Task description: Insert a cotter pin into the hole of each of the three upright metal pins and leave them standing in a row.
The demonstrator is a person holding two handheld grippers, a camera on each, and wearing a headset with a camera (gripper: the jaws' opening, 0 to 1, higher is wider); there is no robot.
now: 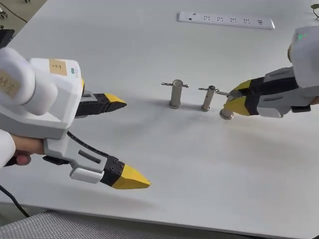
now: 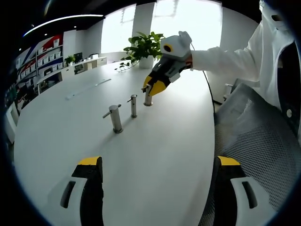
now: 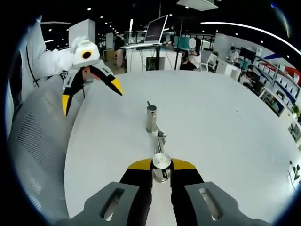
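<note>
Figuring the slick, tippy third pin (image 3: 161,159) grips best up top, where right tongs (image 3: 161,166) seemingly clamp it; left tongs (image 1: 136,143) gape.

Third pin (image 1: 227,114): base alone visible in the head view, shaft hidden behind the right tool (image 1: 230,98). Cotter pin presence there cannot be determined, nor jaw closure. Both the right and left tool (image 1: 136,143) bodies are cut by picture edges.

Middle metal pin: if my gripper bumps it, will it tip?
Likely yes: the middle metal pin stands tall and narrow on a small base. It looks solid, so probably heavy for its size. Toppled, its round body might roll, though the cotter pin through its top could check that.
</note>
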